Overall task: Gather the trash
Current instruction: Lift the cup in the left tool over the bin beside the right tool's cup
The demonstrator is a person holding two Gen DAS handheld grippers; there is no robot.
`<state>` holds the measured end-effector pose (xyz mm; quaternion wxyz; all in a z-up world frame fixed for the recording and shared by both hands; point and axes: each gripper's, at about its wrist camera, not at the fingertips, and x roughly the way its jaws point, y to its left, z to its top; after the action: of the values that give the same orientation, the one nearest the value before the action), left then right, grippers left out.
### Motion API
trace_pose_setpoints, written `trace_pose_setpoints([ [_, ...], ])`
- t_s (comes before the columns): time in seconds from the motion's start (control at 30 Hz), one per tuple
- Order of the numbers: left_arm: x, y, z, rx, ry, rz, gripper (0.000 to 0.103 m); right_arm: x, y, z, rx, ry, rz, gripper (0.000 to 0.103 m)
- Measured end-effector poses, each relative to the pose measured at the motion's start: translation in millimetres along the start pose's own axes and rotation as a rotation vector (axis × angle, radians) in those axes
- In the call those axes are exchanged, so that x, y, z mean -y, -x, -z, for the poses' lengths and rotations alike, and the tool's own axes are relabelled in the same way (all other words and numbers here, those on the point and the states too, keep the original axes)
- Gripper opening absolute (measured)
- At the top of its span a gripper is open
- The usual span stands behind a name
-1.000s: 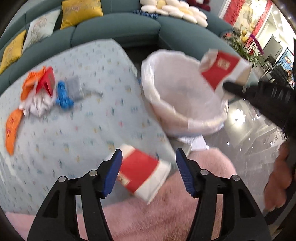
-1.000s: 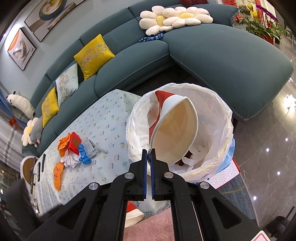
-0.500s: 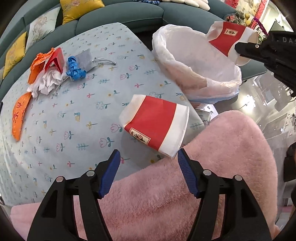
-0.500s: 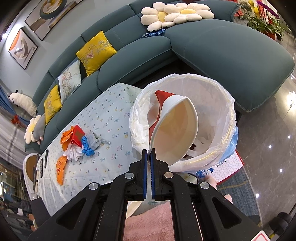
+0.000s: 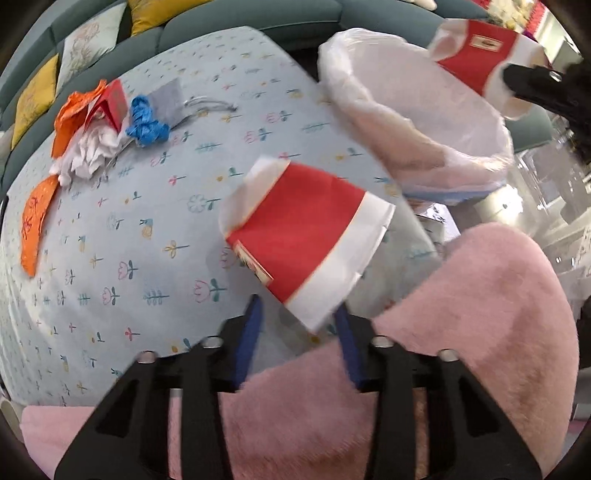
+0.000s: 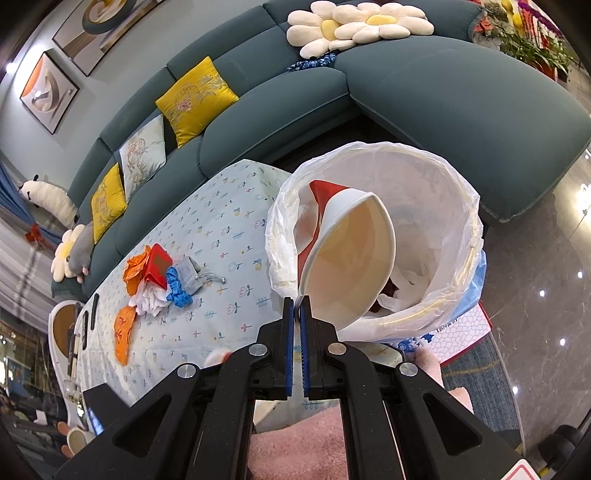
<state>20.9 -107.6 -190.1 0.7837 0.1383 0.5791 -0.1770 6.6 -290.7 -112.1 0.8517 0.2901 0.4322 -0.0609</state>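
Pinching the rim of a red-and-white paper cup (image 6: 347,258) in the right gripper (image 6: 296,317), jaws pressed together on the thin wall, cup tilted with mouth toward camera, hanging over the opening of the white plastic-lined round trash bin (image 6: 458,206). Left gripper (image 5: 297,328) spread wide, blue pads either side of a second red-and-white paper cup (image 5: 306,240) lying on its side on the pale blue flower-print tablecloth (image 5: 110,258), just beside the bin; pads near the cup's end, contact not clear through motion blur. Pink fluffy sleeve (image 5: 461,314) nearest the lens, below both grippers.

Risks, judged: thin one-wall grip on the held cup, could swivel or slip early and land on the bin rim or outside. Lying cup round and light, likely to roll or squash if the left jaws close off-centre; sits near the table edge next to the bin, so a nudge could push it off.

Farther from the bin on the cloth: heap of orange wrappers, red card, white tissue, blue crinkled plastic and grey pouch (image 6: 159,273), one orange piece (image 6: 123,332) apart. Nothing between heap and bin. Beyond: teal sectional sofa (image 6: 443,92) with yellow cushions (image 6: 195,99), daisy pillow (image 6: 358,26).
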Motion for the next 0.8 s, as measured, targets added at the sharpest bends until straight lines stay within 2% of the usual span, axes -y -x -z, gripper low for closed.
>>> trace_pose_setpoints([
  [0.1,-7,-3,-6,0.010,0.023,-0.011,0.011,-3,-4,0,-0.006,0.002,-0.005,0.004],
  [0.2,-15,-2,-17,0.043,0.051,-0.015,0.007,-5,-8,-1,-0.013,0.010,-0.006,0.004],
  [0.5,-18,19,-44,0.133,0.045,0.013,0.003,-6,-15,-8,-0.016,0.015,-0.002,0.004],
  [0.8,1,44,-89,0.222,0.032,0.070,0.003,12,-14,-26,0.008,-0.008,0.017,0.004],
])
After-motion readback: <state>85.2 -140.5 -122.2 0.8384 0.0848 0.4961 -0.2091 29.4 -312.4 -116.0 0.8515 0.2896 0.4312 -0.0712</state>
